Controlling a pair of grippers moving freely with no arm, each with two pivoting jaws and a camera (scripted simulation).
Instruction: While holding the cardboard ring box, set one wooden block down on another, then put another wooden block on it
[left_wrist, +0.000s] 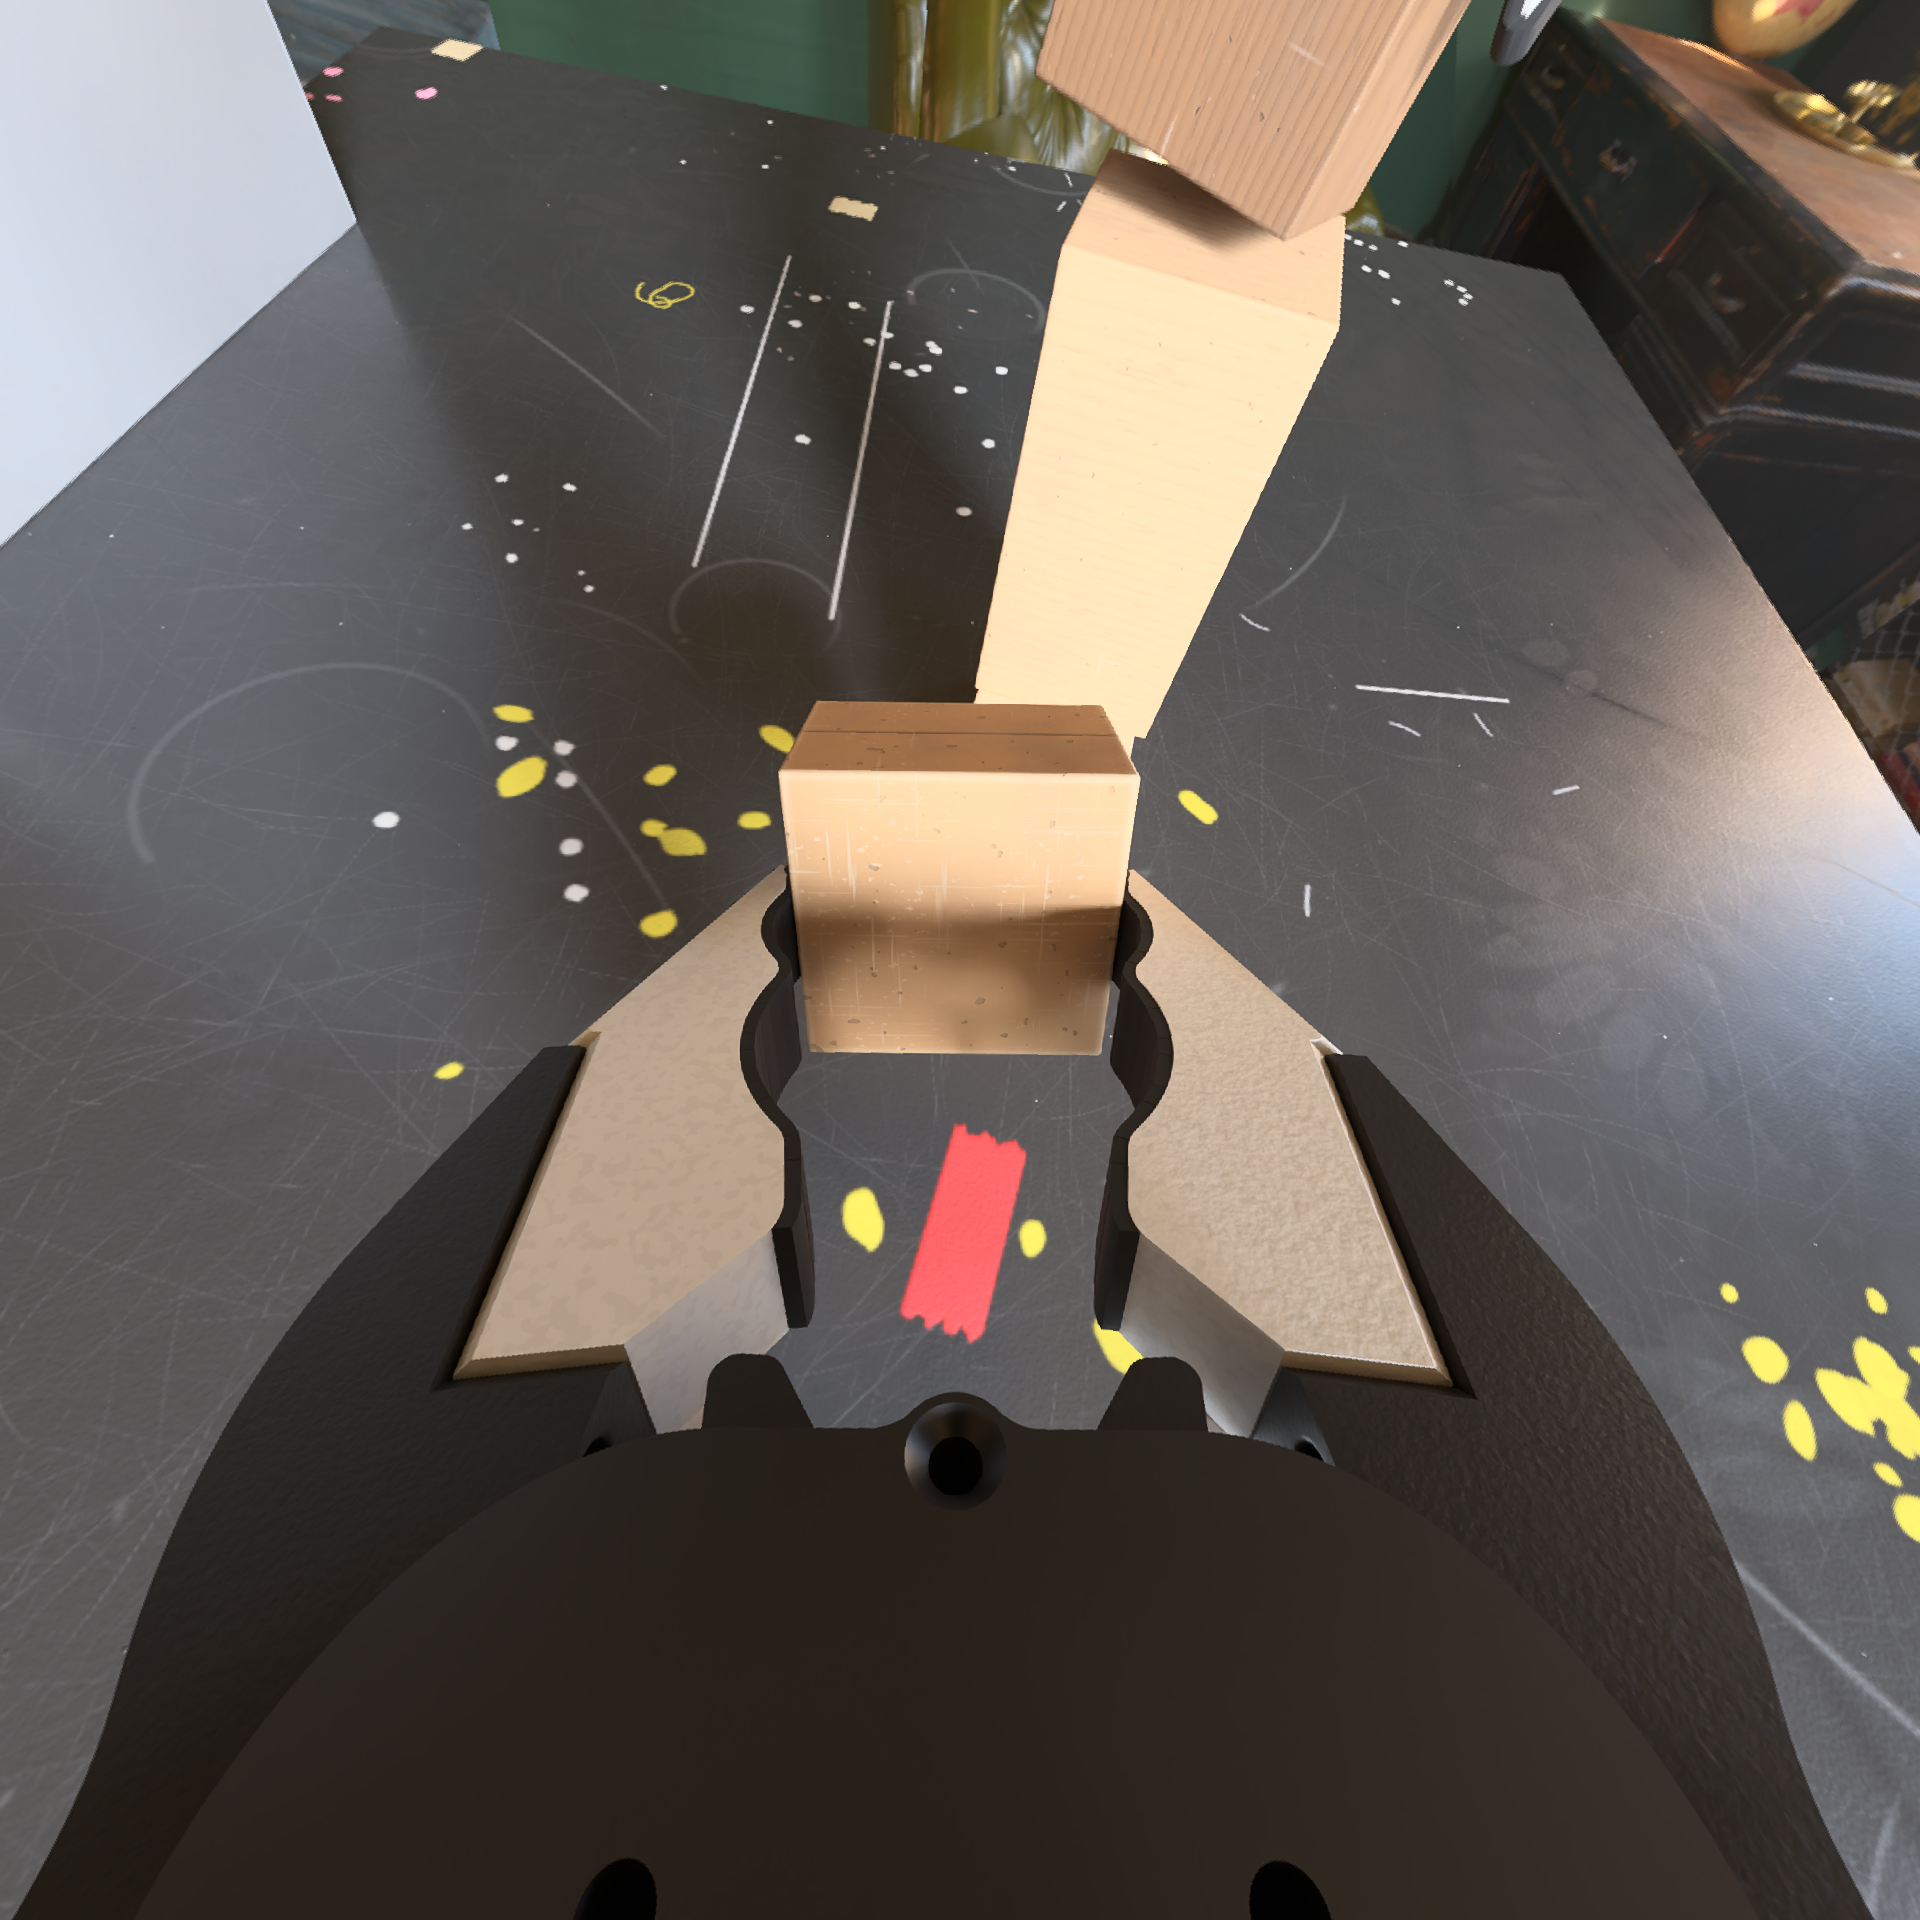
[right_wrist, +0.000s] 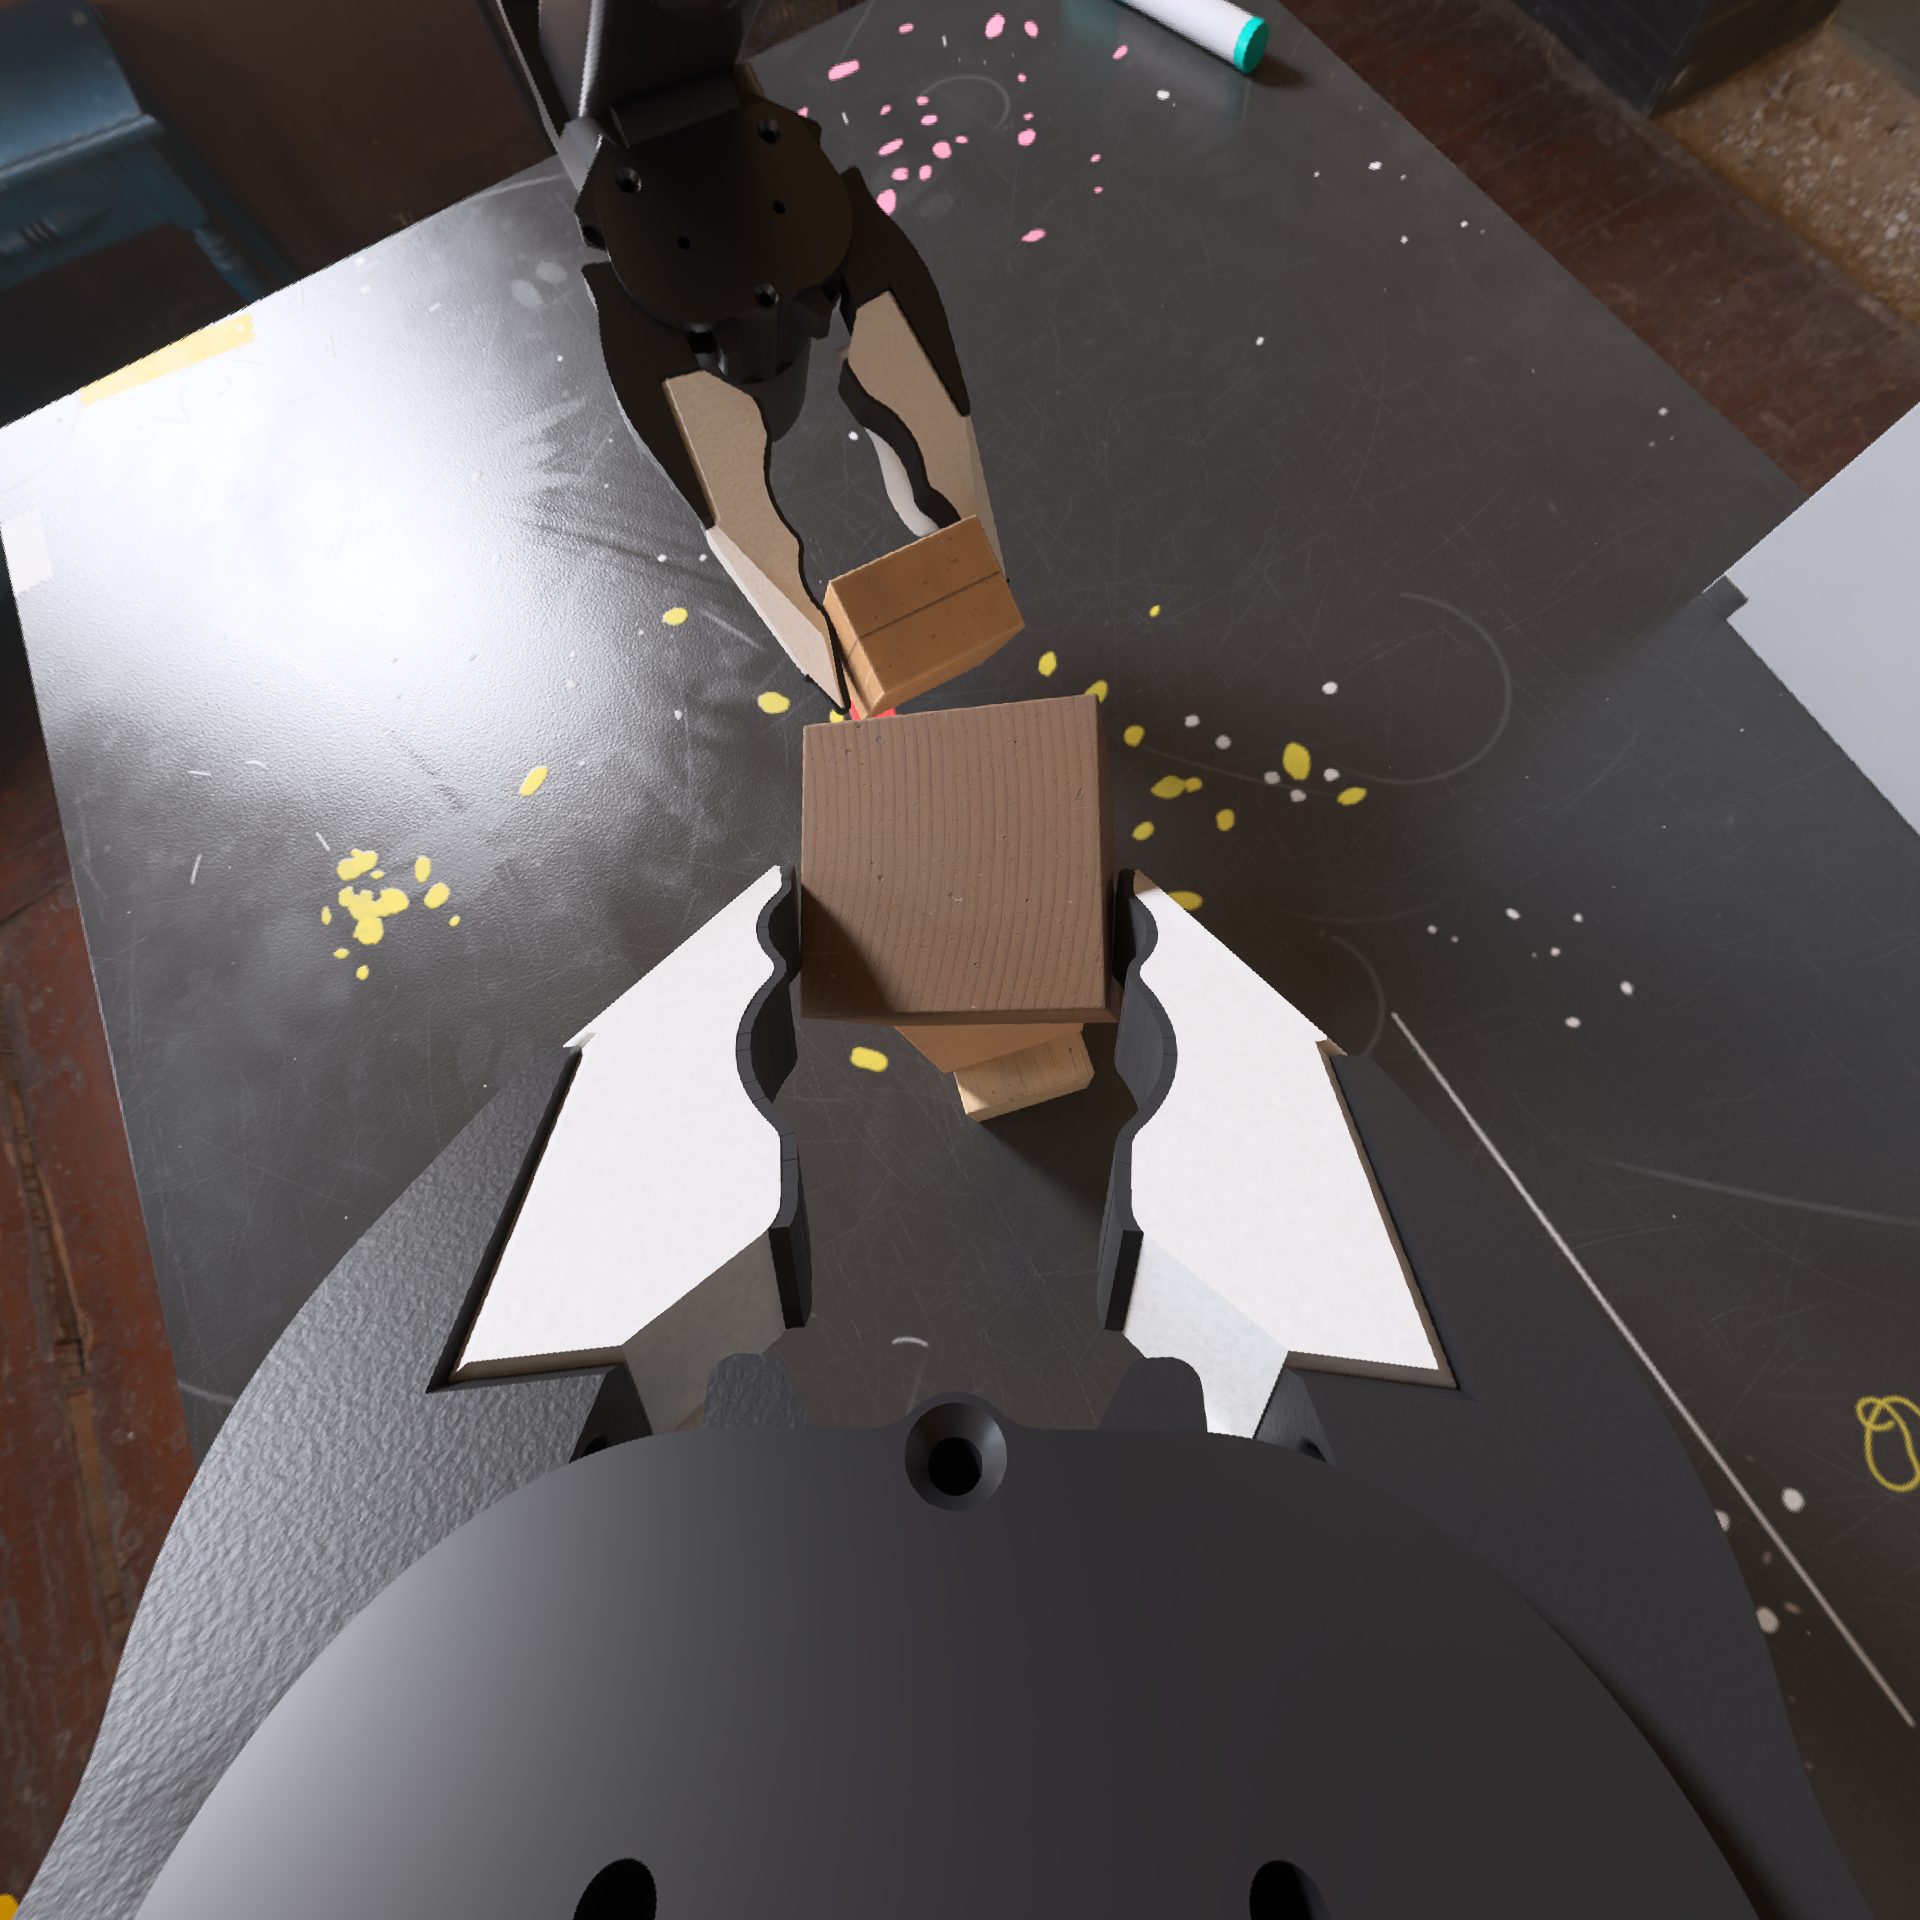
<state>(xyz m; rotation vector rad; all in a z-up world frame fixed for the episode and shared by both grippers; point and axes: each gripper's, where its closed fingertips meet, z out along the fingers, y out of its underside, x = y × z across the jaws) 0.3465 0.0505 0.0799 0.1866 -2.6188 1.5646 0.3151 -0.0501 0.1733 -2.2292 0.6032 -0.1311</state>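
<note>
My left gripper (left_wrist: 956, 935) is shut on the cardboard ring box (left_wrist: 956, 873), a small tan cube with a lid seam, held above the table. It also shows in the right wrist view (right_wrist: 920, 613) in the far gripper (right_wrist: 914, 644). My right gripper (right_wrist: 956, 935) is shut on a darker wooden block (right_wrist: 951, 862) and holds it over a pale wooden stack (right_wrist: 1023, 1070). In the left wrist view the pale stack (left_wrist: 1153, 468) stands tall behind the box, and the darker block (left_wrist: 1247, 94) sits tilted at its top. I cannot tell whether the block rests on it.
The dark scratched table (left_wrist: 416, 935) carries yellow, white and pink paint spots and a red tape strip (left_wrist: 961, 1236). A white marker with a teal cap (right_wrist: 1216, 26) lies at the far edge. A dark wooden cabinet (left_wrist: 1714, 260) stands beyond the table.
</note>
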